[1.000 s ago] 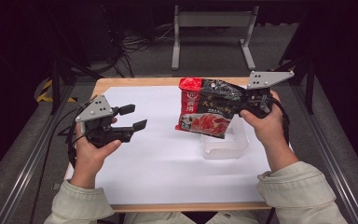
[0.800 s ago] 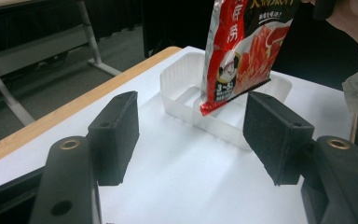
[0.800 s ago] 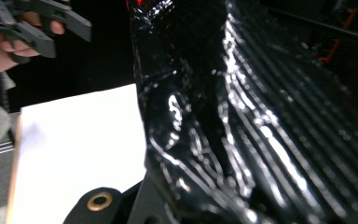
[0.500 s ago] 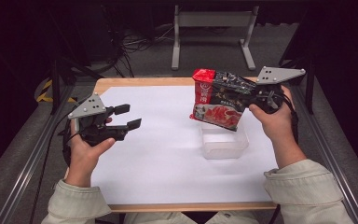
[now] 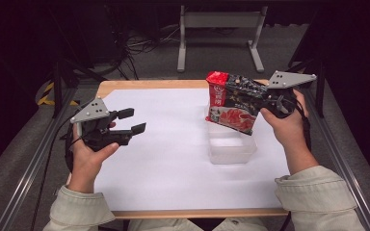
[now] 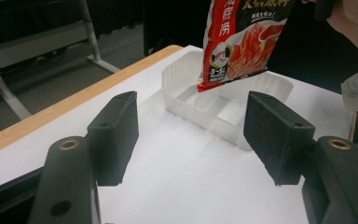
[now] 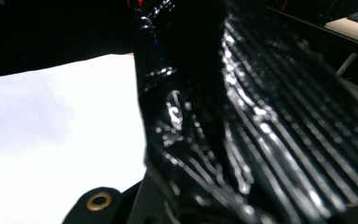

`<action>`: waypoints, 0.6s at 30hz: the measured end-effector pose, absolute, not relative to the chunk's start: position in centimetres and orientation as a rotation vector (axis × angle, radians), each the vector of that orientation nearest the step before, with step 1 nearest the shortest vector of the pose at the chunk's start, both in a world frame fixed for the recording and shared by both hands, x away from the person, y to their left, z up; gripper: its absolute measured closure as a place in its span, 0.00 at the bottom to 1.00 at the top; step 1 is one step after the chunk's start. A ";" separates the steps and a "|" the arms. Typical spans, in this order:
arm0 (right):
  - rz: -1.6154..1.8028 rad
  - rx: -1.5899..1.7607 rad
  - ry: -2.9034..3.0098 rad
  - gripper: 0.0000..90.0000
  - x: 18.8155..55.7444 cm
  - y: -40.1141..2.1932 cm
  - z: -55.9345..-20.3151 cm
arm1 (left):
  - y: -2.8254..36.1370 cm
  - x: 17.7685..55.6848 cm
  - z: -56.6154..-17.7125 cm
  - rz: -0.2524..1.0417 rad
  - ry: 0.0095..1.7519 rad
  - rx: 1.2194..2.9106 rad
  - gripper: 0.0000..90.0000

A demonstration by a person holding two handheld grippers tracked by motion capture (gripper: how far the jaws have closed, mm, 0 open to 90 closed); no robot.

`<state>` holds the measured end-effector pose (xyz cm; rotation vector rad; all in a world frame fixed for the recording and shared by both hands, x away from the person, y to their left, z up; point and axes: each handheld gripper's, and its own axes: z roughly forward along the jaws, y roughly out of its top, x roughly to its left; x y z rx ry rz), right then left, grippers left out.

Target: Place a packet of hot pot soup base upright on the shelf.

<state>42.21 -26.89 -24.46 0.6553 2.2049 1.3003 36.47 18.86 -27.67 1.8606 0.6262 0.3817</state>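
Worktop [image 5: 173, 178] under white paper, clear plastic tray [image 5: 231, 147] on its right side. Red-and-black food packet [image 5: 233, 103] hangs just above that tray, my right gripper [image 5: 265, 98] fingers clamped tight on it. Left gripper [image 5: 127, 121] hovers well apart, fingers wide, nothing between them.

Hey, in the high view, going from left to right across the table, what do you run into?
Left gripper, open with nothing between its fingers → red and black snack packet, held up above the clear plastic tray → right gripper, shut on the packet's right edge.
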 end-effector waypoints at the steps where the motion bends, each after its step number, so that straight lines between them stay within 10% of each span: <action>1: 1.300 0.655 2.205 0.93 42.2 -26.9 -24.5 | 18.9 36.5 -27.7 0.382 0.626 1.861 0.41; 18: 1.284 0.724 2.246 0.93 42.9 -27.5 -27.0 | 18.9 36.5 -27.8 0.383 0.627 1.864 0.40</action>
